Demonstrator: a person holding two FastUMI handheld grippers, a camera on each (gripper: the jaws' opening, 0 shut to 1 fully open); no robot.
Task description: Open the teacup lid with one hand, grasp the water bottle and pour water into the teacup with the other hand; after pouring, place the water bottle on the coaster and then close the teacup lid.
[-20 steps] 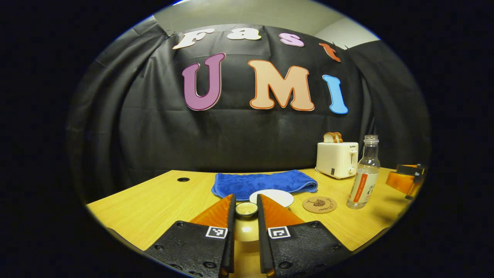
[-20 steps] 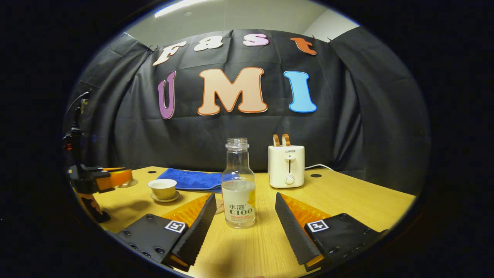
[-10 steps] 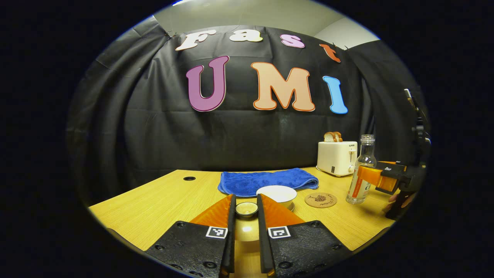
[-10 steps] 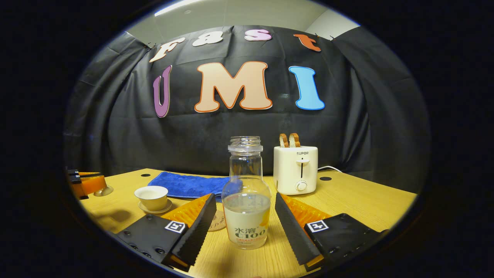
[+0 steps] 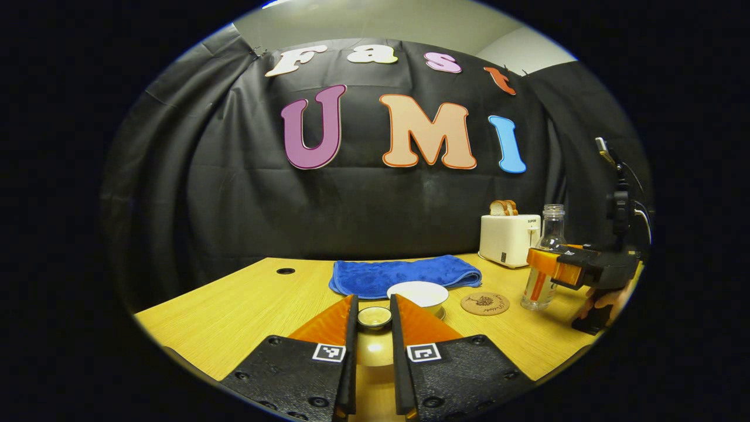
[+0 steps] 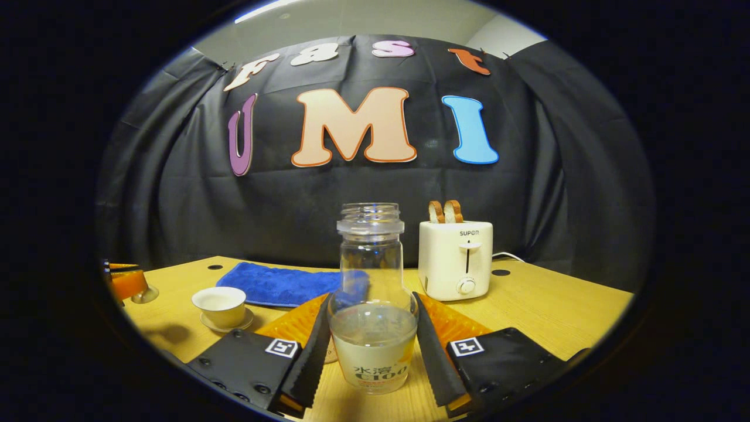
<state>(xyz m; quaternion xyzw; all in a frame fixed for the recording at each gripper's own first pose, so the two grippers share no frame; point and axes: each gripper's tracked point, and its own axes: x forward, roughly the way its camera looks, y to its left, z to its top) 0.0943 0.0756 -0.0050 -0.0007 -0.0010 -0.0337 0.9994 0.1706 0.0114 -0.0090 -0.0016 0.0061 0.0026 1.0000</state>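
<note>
My left gripper (image 5: 373,302) is shut on the knob of the teacup lid (image 5: 374,317), holding it in the air in front of the cup. The white teacup (image 5: 418,293) stands uncovered on its saucer just beyond the lid, also seen as teacup (image 6: 219,303) in the right gripper view. The clear water bottle (image 6: 373,316), uncapped and partly full, stands on the table between my right gripper's (image 6: 372,300) fingers, which press on both its sides. In the left gripper view the bottle (image 5: 545,264) and right gripper (image 5: 577,268) are at the far right. The round cork coaster (image 5: 485,303) lies between cup and bottle.
A folded blue towel (image 5: 404,274) lies behind the cup. A white toaster (image 6: 456,258) with bread slices stands at the back, its cord trailing right. The wooden table (image 5: 234,310) has two cable holes near the back. A hand (image 5: 603,300) holds the right gripper.
My right gripper moved forward around the bottle and its fingers closed onto the bottle's sides. The left gripper keeps the lid lifted, almost still.
</note>
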